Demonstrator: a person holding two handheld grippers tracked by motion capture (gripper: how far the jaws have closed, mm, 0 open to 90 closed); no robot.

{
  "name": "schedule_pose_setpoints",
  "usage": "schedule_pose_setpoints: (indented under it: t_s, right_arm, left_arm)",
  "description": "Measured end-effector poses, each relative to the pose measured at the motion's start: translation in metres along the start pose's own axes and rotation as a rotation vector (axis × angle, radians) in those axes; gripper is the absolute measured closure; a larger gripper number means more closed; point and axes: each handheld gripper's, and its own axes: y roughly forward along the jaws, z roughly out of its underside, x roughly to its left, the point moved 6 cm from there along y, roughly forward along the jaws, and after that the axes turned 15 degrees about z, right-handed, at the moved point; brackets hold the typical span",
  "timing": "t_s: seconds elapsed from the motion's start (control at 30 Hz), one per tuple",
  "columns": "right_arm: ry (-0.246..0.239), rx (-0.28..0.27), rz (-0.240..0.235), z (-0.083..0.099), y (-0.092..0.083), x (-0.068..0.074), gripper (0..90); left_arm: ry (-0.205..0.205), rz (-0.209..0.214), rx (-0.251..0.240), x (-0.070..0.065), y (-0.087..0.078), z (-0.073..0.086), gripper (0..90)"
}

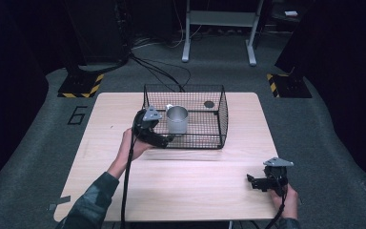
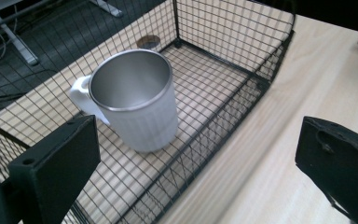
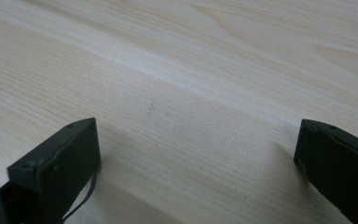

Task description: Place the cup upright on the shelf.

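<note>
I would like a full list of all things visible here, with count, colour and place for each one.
mug: one, white outside with a steel inside, upright in the left part of the basket, handle towards the far left.
wire basket: one, black, on the far middle of the table.
small round thing: one, dark, in the basket's far right corner; too small to tell what it is.
table: one, light wood.
left gripper: one, black, open, at the basket's near left edge by the mug.
right gripper: one, black, open, low over the table's near right part.
</note>
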Motion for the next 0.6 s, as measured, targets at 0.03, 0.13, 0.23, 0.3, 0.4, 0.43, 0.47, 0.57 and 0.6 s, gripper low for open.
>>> schedule_pose_setpoints:
  t_s: [0.03, 0.13, 0.23, 0.3, 0.4, 0.43, 0.47, 0.57, 0.6]
  right_arm:
    - [0.001, 0.002, 0.000, 0.000, 0.000, 0.000, 0.0]
    - [-0.002, 0.000, 0.000, 0.000, 0.000, 0.000, 0.0]
    - [0.007, 0.002, 0.001, 0.000, 0.000, 0.000, 0.0]
    - [0.007, 0.002, 0.001, 0.000, 0.000, 0.000, 0.0]
    - [0.004, 0.001, 0.001, 0.000, 0.000, 0.000, 0.0]
    - [0.006, 0.001, 0.000, 0.000, 0.000, 0.000, 0.0]
    - [0.006, 0.001, 0.000, 0.000, 0.000, 0.000, 0.0]
    - [-0.001, 0.003, 0.001, 0.000, 0.000, 0.000, 0.0]
    - [-0.001, 0.002, 0.002, 0.000, 0.000, 0.000, 0.0]
  left_arm:
    - [0.002, -0.009, -0.006, -0.002, -0.002, 0.004, 0.0]
    - [0.000, -0.010, -0.005, -0.007, -0.012, 0.018, 0.0]
    - [-0.012, -0.024, -0.020, -0.012, -0.018, 0.031, 0.0]
    - [-0.014, -0.031, -0.005, -0.015, -0.023, 0.046, 0.0]
    - [-0.037, -0.044, 0.013, -0.018, -0.028, 0.071, 0.0]
    - [-0.037, -0.044, 0.013, -0.018, -0.028, 0.071, 0.0]
    - [-0.048, -0.056, 0.020, -0.018, -0.029, 0.081, 0.0]
    - [-0.086, -0.060, 0.035, -0.017, -0.032, 0.106, 0.0]
    - [-0.091, -0.066, 0.038, -0.016, -0.033, 0.112, 0.0]
